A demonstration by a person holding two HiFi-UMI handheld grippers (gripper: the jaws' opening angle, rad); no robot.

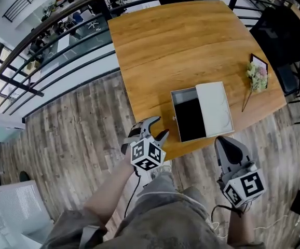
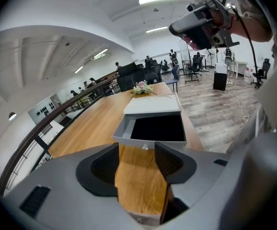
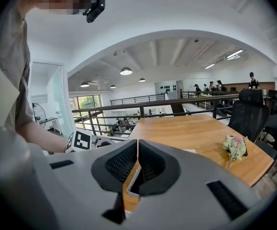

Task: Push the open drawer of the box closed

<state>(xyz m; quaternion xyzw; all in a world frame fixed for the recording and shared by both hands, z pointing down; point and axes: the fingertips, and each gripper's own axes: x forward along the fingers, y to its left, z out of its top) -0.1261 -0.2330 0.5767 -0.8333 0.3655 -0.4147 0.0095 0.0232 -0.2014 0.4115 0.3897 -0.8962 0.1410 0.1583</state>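
One drawer (image 2: 154, 128) before left hand-held gripper (image 2: 136, 153)

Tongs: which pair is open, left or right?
The left tongs: jaws apart, empty, aimed at the open drawer. The right tongs have their jaws together.
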